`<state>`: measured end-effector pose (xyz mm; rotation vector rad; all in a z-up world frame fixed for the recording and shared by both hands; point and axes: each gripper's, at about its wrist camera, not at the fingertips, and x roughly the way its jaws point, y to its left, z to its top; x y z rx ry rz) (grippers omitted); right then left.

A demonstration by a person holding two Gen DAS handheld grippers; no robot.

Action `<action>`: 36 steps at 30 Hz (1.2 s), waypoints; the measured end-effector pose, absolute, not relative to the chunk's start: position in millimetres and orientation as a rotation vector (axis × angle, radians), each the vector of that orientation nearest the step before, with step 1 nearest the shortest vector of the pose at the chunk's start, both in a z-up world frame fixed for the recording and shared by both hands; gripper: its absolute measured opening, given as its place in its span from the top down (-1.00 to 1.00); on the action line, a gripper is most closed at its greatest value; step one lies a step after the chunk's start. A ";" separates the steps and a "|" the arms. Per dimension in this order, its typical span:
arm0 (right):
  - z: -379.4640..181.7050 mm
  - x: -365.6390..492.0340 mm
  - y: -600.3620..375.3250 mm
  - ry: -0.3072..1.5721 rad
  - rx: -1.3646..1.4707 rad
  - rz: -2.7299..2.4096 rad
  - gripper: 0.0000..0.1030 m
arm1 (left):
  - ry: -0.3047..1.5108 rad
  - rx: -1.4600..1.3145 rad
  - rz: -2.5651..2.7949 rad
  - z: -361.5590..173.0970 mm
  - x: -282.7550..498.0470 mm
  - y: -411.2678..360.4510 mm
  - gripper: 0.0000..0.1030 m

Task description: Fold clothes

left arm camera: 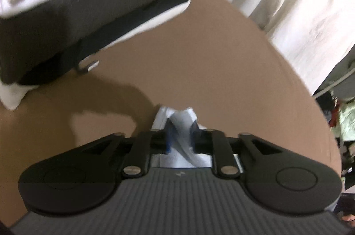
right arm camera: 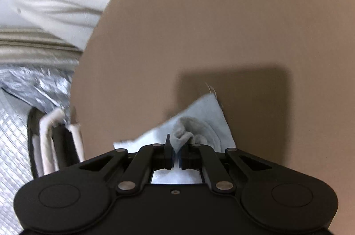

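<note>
currently both grippers on the pale blue cloth, low over the flat brown tabletop.

my right gripper is clamped on a bunched fold of it, corner lying flat on the table just ahead. my left gripper has its jaws apart, cloth ridge loose between them, pads not pressing. folded white-and-dark-grey garment stack sits well ahead on my left.

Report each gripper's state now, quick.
Left gripper: jaws parted, pale blue-white cloth between them; grip cannot be told.
Right gripper: closed on bunched pale blue-grey cloth.
</note>
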<state>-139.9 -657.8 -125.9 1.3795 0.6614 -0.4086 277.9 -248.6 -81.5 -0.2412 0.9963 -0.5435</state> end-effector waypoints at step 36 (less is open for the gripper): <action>-51.7 -110.9 -600.5 0.358 0.593 -0.480 0.87 | 0.830 0.001 -0.575 -109.3 264.1 -254.0 -0.41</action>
